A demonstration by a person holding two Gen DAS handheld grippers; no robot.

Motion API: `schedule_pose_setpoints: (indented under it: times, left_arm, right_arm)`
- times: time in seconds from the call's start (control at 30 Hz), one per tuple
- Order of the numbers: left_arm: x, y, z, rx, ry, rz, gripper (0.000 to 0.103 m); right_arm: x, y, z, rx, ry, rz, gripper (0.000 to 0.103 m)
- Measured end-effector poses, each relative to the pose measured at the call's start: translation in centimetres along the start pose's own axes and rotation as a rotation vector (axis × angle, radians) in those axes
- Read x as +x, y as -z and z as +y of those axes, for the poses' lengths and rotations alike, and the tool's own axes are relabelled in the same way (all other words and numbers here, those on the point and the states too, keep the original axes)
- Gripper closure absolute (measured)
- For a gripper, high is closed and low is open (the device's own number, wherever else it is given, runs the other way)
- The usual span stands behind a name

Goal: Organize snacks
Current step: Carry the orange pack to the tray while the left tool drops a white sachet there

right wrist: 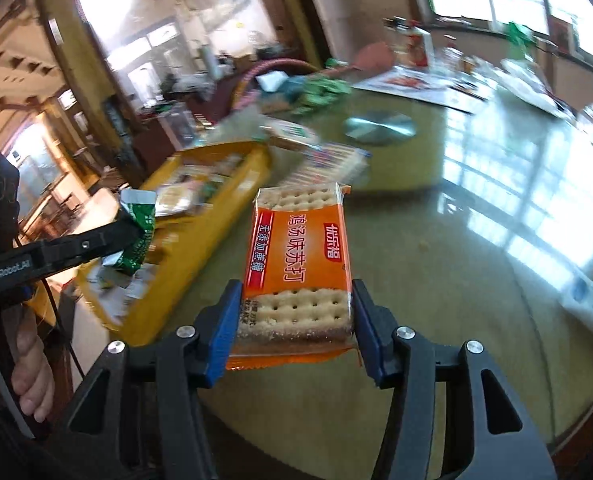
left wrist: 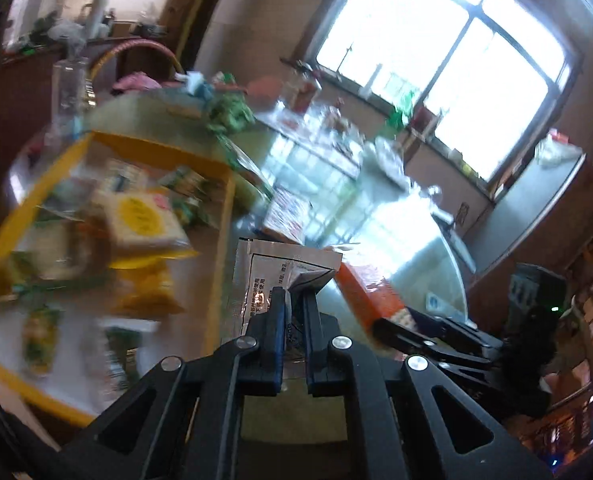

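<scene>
Cracker pack (right wrist: 296, 264) clamped between right fingers (right wrist: 228, 320); left fingers (left wrist: 278, 320) pinch sachet (left wrist: 264, 276).

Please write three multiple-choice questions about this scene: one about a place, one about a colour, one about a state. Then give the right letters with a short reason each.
1. Where does the yellow tray lie in the right wrist view?
A. left of the cracker pack
B. right of it
C. on top of it

2. What colour is the wrapper of the cracker pack?
A. blue
B. orange
C. black

3. What is the left hand-held gripper doing?
A. standing wide open and empty
B. shut on a thin sachet
C. gripping a bottle

Answers: 1 A, the tray is toward the left edge. 2 B, an orange band crosses the pack. 3 B, the fingers pinch the sachet's edge.
</scene>
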State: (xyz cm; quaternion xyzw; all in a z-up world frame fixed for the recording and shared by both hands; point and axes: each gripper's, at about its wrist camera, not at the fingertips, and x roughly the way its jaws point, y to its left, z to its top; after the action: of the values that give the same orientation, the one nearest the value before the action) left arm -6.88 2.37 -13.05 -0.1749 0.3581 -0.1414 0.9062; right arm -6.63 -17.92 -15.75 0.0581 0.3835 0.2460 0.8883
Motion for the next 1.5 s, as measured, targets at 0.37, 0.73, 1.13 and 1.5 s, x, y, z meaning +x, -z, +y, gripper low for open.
schedule_pose_setpoints:
  times: [0.37, 0.73, 1.13, 1.5]
  left_arm:
    - [-4.7, -1.5, 8.4, -0.106, -0.206, -0.124, 0.098]
    - [-0.7, -2.8, 12.8, -0.098, -0.252, -0.056, 0.098]
    - [3.0, -2.1, 14.5, -0.099, -0.232, 0.091, 0.098]
    - [-0.1, -1.2, 13.7, -0.194, -0.188, -0.009, 0.043]
  right_arm:
    - [4.8, -3.9, 9.6, -0.148, -0.146, 0.025, 0.048]
    - [12.9, -11.1, 14.1, -0.186, -0.19, 0.141, 0.048]
    - [23.3, -15.0, 17.4, -0.244, -0.066, 0.254, 0.048]
    - [18.9, -15.7, 15.3, -0.126, -0.202, 0.161, 0.02]
